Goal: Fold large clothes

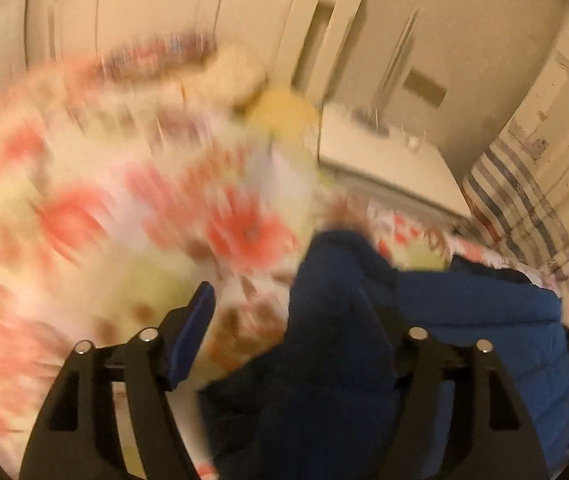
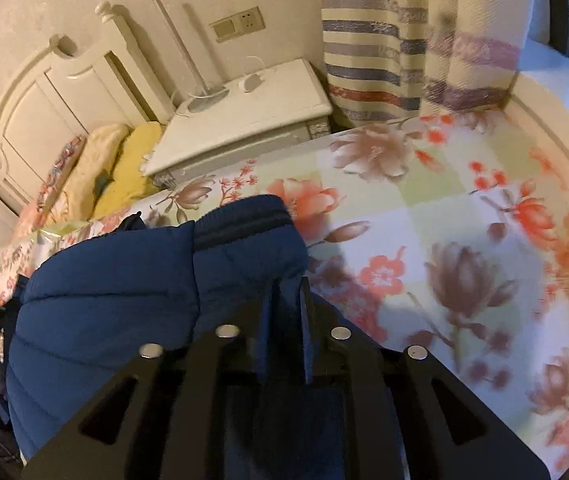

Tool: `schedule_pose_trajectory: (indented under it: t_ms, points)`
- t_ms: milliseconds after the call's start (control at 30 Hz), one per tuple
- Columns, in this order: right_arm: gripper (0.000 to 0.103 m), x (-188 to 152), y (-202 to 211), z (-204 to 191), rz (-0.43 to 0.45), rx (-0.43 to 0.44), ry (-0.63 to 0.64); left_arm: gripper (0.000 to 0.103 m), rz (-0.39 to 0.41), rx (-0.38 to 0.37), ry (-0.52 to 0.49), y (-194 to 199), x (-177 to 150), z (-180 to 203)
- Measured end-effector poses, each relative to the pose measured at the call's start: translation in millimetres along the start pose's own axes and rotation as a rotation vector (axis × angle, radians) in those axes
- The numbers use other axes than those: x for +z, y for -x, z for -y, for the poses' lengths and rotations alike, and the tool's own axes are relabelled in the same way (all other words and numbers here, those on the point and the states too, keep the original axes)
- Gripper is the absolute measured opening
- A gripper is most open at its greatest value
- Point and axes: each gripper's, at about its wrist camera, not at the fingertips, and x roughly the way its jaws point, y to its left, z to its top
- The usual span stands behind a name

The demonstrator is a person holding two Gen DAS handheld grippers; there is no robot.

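A dark blue padded jacket lies on the floral bedsheet. My right gripper is shut on a fold of the jacket, near its ribbed hem. In the left wrist view, which is motion-blurred, the jacket drapes between the fingers of my left gripper. The left finger pad stands clear of the cloth and the jaws are wide apart; the right finger is hidden under the fabric.
A white nightstand with a lamp base stands beside the bed. Yellow pillows lean on the white headboard. A striped curtain hangs at the back right.
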Motion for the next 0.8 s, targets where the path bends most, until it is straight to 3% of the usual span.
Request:
schedule_pose_trajectory:
  t_ms: [33, 67, 100, 133, 167, 200, 267, 400, 467, 567, 667, 733, 800]
  points:
    - [0.016, 1, 13, -8, 0.036, -0.003, 0.021, 0.093, 0.047, 0.019, -0.039, 14, 1, 8]
    - [0.02, 1, 23, -17, 0.067, -0.009, 0.045, 0.096, 0.091, 0.029, -0.081, 27, 2, 18]
    - [0.037, 0, 32, -31, 0.095, -0.001, 0.075, 0.1, 0.133, 0.028, -0.13, 40, 2, 32]
    - [0.072, 0, 37, -43, 0.11, 0.007, 0.1, 0.101, 0.154, 0.022, -0.176, 48, 2, 47]
    - [0.091, -1, 43, -63, 0.146, 0.022, 0.147, 0.101, 0.159, 0.021, -0.24, 53, 1, 68]
    - [0.098, -5, 50, -86, 0.194, 0.049, 0.214, 0.101, 0.155, 0.026, -0.272, 54, 1, 81]
    - [0.098, -13, 49, -131, 0.206, 0.049, 0.354, 0.101, 0.132, 0.048, -0.357, 47, -6, 115]
    - [0.068, -35, 27, -210, 0.169, -0.025, 0.609, 0.101, 0.056, 0.054, -0.381, 22, -17, 144]
    - [0.058, -35, 19, -221, 0.134, 0.019, 0.622, 0.101, 0.04, 0.05, -0.378, 14, -20, 150]
    - [0.056, -29, 1, -218, 0.094, 0.045, 0.586, 0.101, 0.02, 0.051, -0.408, 6, -23, 158]
    - [0.056, -35, -52, -193, -0.035, -0.029, 0.58, 0.101, -0.02, 0.072, -0.443, -18, -29, 162]
    - [0.057, -31, -56, -172, -0.043, 0.079, 0.47, 0.101, -0.094, 0.056, -0.41, -42, -34, 158]
    - [0.056, -31, -56, -168, -0.035, 0.086, 0.457, 0.101, -0.114, 0.023, -0.369, -50, -35, 152]
